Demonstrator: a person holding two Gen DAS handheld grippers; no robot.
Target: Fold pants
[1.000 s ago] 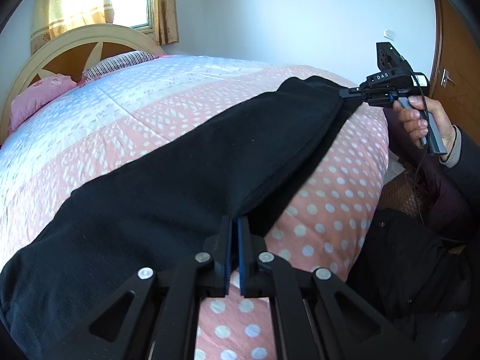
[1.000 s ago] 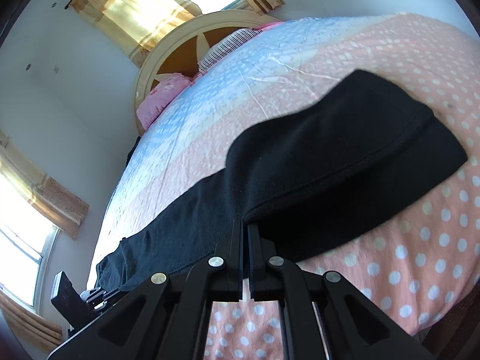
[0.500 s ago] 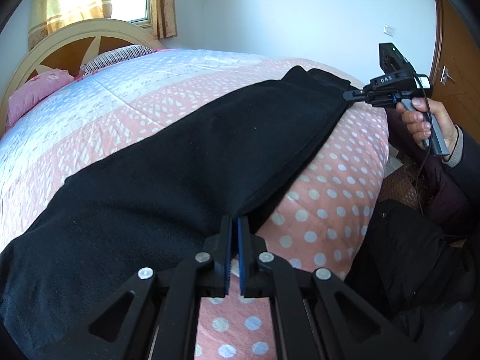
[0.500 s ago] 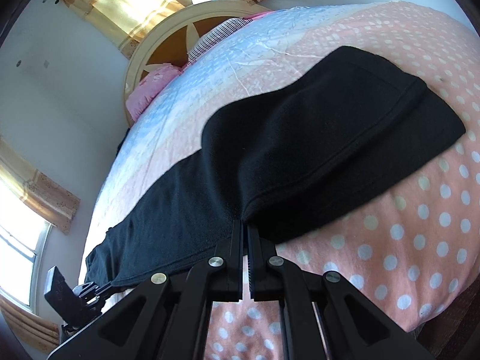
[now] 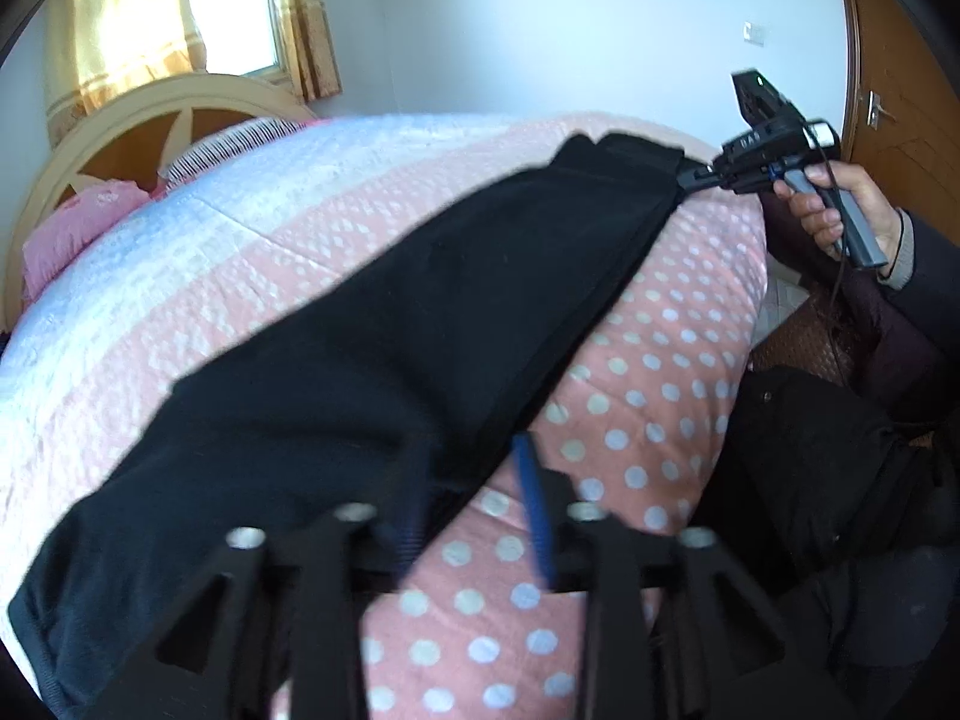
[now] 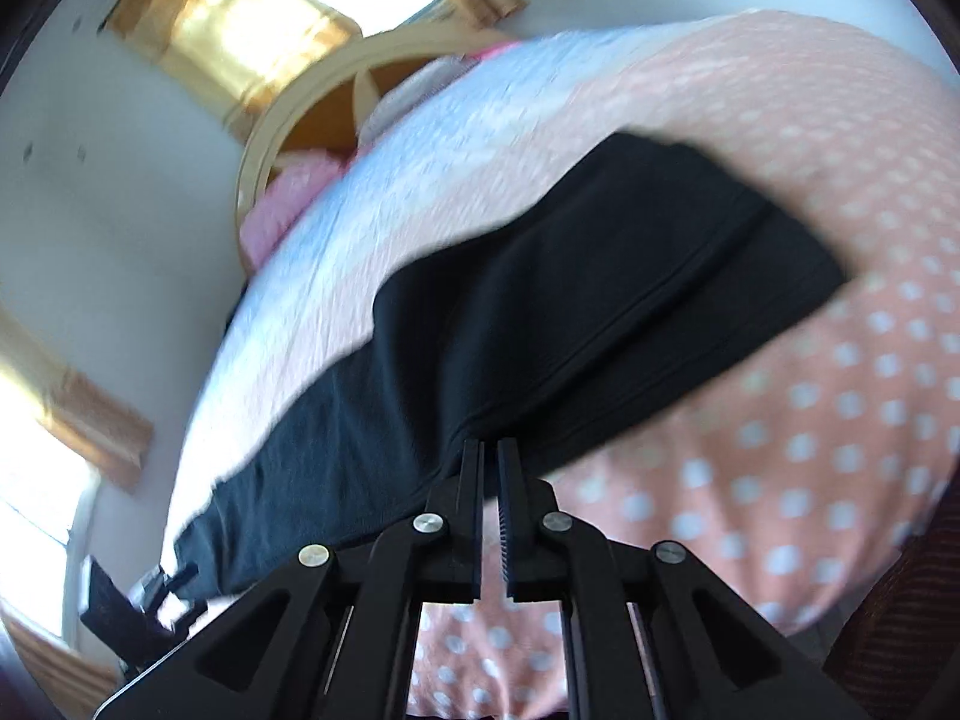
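Observation:
The black pants (image 5: 420,324) lie stretched lengthwise across the pink dotted bedspread (image 5: 660,372), one leg laid over the other. My left gripper (image 5: 474,492) is open, its blue-padded fingers (image 5: 531,480) spread at the pants' near edge, which sits between them. My right gripper (image 6: 489,456) has its jaws a narrow gap apart at the pants (image 6: 570,324) edge; the cloth no longer looks pinched. In the left wrist view the right gripper (image 5: 696,174) touches the far end of the pants.
The bed has a wooden headboard (image 5: 150,120) and pink pillows (image 5: 78,228) at the far end. A window with yellow curtains (image 5: 132,12) is behind it. A wooden door (image 5: 900,90) stands at right. The person's dark clothing (image 5: 840,480) is beside the bed.
My left gripper has opened and let go of the pants edge. My right gripper's jaws have parted slightly. The pants have come down flatter on the bed.

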